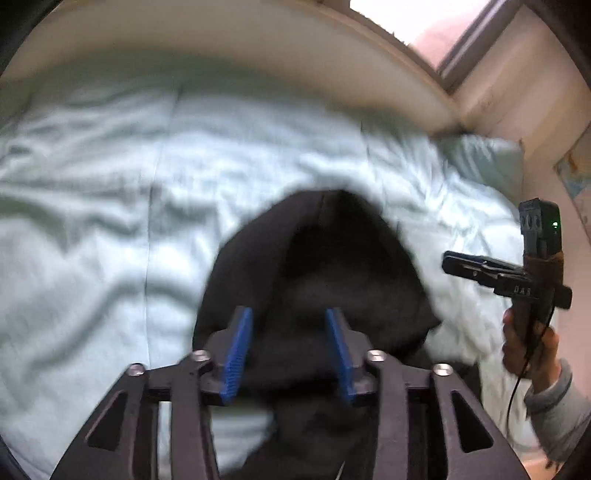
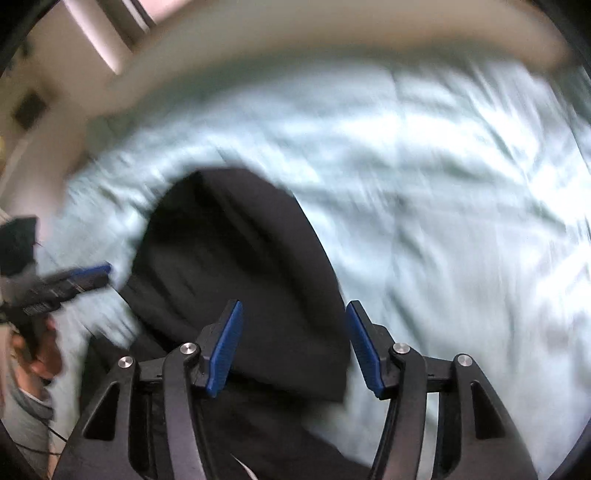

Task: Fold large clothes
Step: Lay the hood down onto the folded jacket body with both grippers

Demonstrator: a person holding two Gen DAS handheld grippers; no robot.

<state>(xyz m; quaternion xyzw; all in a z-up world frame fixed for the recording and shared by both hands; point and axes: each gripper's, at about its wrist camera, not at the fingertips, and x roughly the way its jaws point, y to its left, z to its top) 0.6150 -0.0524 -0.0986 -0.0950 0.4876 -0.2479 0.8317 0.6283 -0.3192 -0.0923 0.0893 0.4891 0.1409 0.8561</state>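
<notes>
A black garment point(image 1: 317, 266) lies bunched on a pale green bed cover point(image 1: 110, 184); it also shows in the right wrist view point(image 2: 236, 258). My left gripper point(image 1: 290, 332) is open, its blue pads apart above the near part of the garment, holding nothing. My right gripper point(image 2: 293, 332) is open too, over the garment's right edge and empty. The right gripper shows in the left wrist view point(image 1: 448, 263) at the right, held in a hand. The left gripper shows blurred in the right wrist view point(image 2: 105, 271) at the left. Both views are blurred.
A beige headboard or wall edge point(image 1: 258, 44) curves behind the bed. A green pillow point(image 1: 484, 162) lies at the far right corner below a window point(image 1: 424, 26). The bed cover point(image 2: 443, 184) spreads wide to the right of the garment.
</notes>
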